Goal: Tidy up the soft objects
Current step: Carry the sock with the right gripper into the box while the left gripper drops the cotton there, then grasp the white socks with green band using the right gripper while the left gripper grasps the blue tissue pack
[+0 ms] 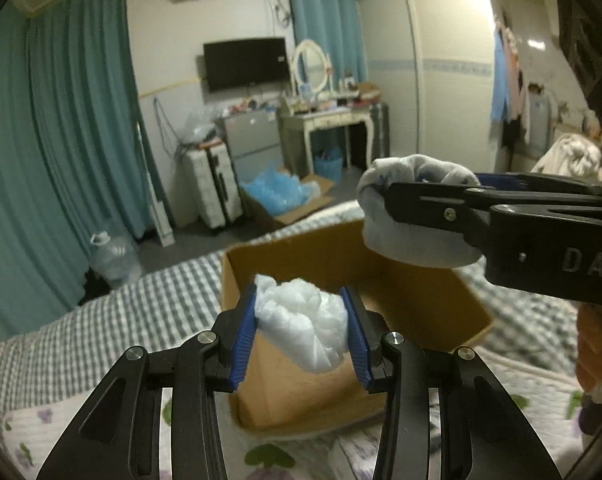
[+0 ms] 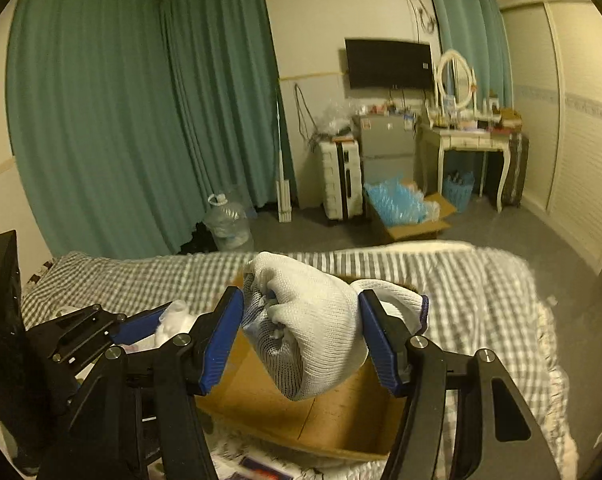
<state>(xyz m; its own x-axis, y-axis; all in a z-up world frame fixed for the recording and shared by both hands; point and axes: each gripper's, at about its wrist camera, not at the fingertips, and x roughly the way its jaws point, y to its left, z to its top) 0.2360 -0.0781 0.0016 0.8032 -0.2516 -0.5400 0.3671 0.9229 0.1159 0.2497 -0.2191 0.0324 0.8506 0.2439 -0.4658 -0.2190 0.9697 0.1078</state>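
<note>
Holding a wad of white stuffing (image 1: pixel 305 320) between its blue pads, our left tool (image 1: pixel 303 336) hangs over the open cardboard box (image 1: pixel 417 304) that sits on the bed (image 1: pixel 141 304), near its foot edge. Our right tool (image 2: pixel 301 334) is clamped on a rolled white knit glove (image 2: pixel 317 332), also above the box; in the left view that tool (image 1: pixel 385 200) reaches in from the right, just beyond the stuffing. Past the foot of the bed stand a water jug (image 2: pixel 227 224), a white suitcase (image 2: pixel 341 178), a floor carton of blue plastic (image 2: pixel 401 208) and a dressing desk (image 2: pixel 471 148).
</note>
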